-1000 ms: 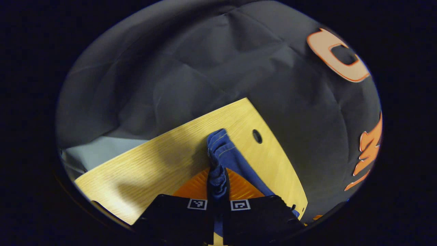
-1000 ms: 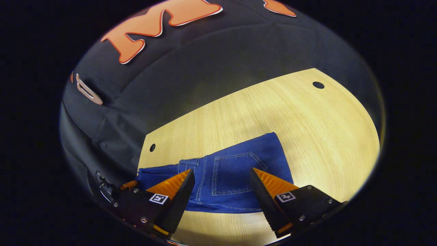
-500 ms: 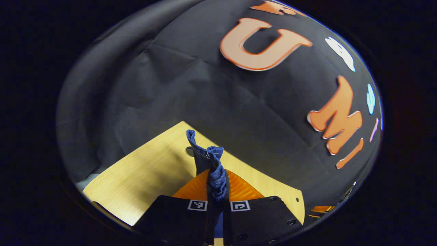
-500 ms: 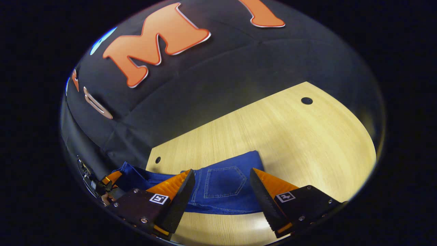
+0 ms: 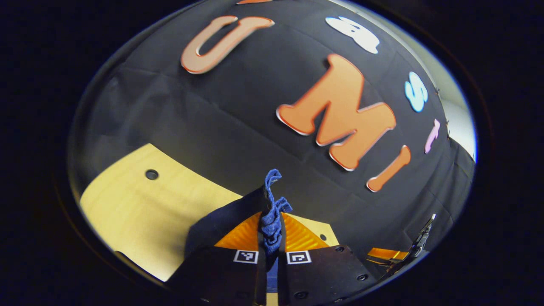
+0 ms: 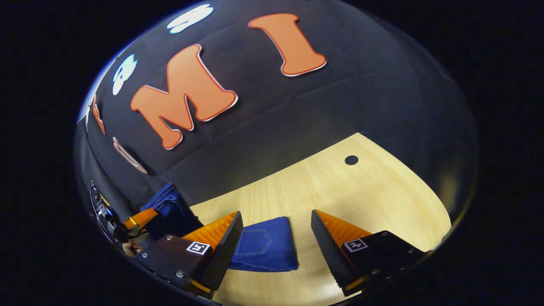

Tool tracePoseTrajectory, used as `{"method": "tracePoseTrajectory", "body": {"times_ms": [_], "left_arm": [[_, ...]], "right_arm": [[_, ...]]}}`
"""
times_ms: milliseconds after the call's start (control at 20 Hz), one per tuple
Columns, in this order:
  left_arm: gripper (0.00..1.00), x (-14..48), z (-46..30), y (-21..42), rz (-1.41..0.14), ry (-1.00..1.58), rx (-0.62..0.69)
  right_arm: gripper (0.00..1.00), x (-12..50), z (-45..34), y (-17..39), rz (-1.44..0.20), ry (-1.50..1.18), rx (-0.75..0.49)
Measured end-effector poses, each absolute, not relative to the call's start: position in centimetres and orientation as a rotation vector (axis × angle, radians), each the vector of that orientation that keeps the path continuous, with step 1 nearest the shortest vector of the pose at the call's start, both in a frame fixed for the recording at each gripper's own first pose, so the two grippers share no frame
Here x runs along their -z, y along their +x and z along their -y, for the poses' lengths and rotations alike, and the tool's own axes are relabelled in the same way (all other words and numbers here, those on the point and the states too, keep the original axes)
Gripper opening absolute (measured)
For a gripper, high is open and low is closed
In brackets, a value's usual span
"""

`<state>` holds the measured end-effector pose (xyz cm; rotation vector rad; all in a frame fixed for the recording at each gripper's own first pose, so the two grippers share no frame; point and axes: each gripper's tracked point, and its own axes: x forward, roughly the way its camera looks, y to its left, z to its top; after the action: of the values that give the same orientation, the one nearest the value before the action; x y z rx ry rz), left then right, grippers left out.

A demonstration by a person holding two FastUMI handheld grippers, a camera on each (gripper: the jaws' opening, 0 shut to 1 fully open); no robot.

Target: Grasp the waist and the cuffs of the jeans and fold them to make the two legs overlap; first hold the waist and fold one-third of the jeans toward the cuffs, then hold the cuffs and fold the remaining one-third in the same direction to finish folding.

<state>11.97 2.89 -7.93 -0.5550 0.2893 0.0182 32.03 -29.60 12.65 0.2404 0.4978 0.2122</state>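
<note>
The blue denim jeans [image 6: 263,250] lie partly on the light wooden table [image 6: 348,195], and one end of them is lifted. In the right gripper view the part on the table is a compact block with a stitched back pocket on top, so it seems the legs are already laid over each other and at least one fold is done. I judge that the last fold is now in progress: the raised end must be carried over the flat part and put down. Whether the raised end is the cuffs or the waist, I cannot tell.

The left tool [image 5: 270,221] is closed on a bunched piece of the blue denim [image 5: 272,212], both fingers pressing on it, and the cloth stands up from the fingers toward 12 o'clock. This tool is held above the table and points mostly at the booth wall, with the table at 9 o'clock in its view. In the right gripper view it appears at 8 o'clock, with dark blue cloth hanging just beside it.

The right tool [image 6: 276,238] is open, with a wide gap between its fingers, and it holds nothing. It hovers above the flat folded part, which lies between its fingers at 6 o'clock. A small round hole [image 6: 351,160] in the table is at 2 o'clock, well apart from the jeans.
</note>
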Motion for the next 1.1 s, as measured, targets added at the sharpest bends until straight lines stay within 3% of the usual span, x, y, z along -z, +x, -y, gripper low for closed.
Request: {"method": "tracePoseTrajectory", "body": {"times_ms": [400, 650, 850, 1100], "left_arm": [[0.10, 21.5, 15.0, 17.8, -0.539, -0.331, 0.034], [0.09, 28.0, 19.2, 16.1, -0.661, -0.116, -0.022], [0.12, 31.0, 21.1, 15.4, -0.745, -0.116, -0.013], [0.99, 29.9, 24.1, 14.9, -0.727, -0.164, 0.087]], "right_arm": [[0.98, -12.0, 38.6, 31.5, -0.495, 0.273, -0.129], [0.98, -11.0, 40.8, 31.3, -0.509, 0.233, -0.115], [0.98, -10.5, 40.8, 31.5, -0.526, 0.200, -0.128], [0.98, -9.8, 39.7, 31.2, -0.548, 0.156, -0.172]]}}
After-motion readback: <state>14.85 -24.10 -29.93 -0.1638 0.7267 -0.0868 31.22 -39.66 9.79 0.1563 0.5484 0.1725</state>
